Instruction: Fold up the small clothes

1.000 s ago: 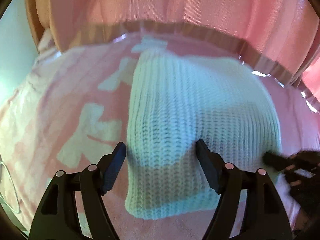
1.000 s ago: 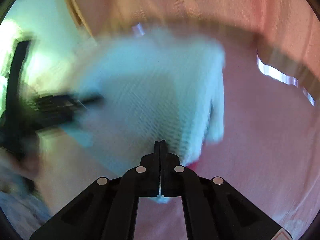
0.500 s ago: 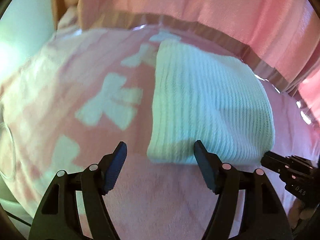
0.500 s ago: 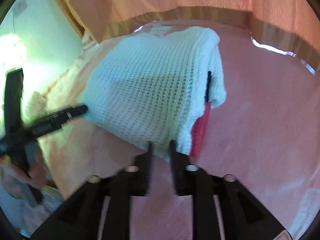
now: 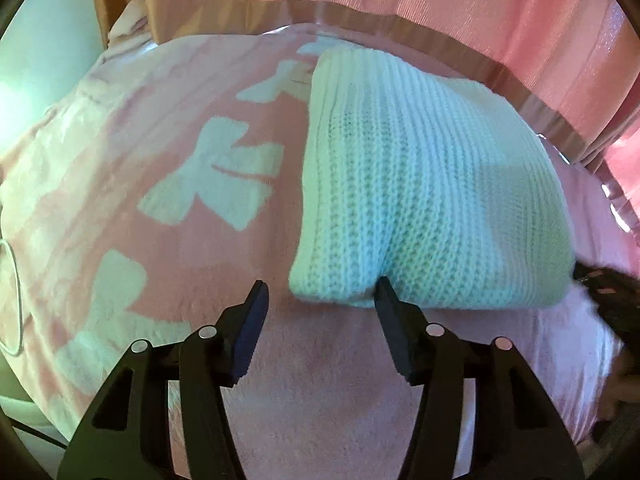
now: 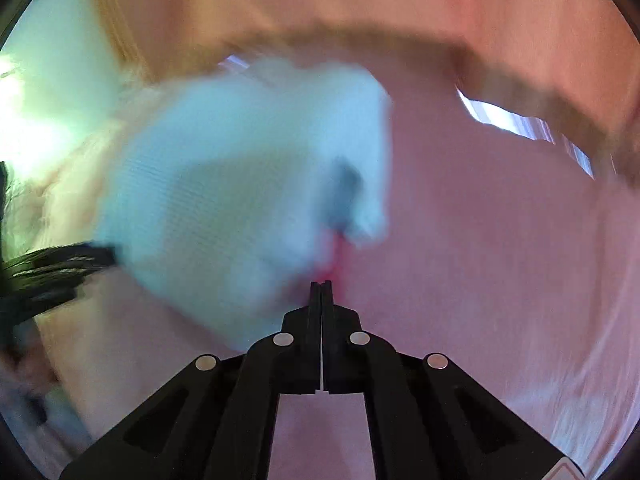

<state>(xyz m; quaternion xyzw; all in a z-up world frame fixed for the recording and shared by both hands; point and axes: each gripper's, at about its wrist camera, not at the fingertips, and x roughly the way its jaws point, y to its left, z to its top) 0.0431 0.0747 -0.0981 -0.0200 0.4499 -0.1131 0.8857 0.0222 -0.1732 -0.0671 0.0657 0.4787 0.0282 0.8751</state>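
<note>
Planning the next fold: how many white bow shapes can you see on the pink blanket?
4, all left of the white knit garment in the left wrist view: far, middle, near, nearest. The garment may hide more.

folded knit (image 5: 420, 184) on blanket (image 5: 168, 168) | curtain (image 5: 440, 4) behind | cable (image 5: 12, 296), seemingly, at far left
</note>
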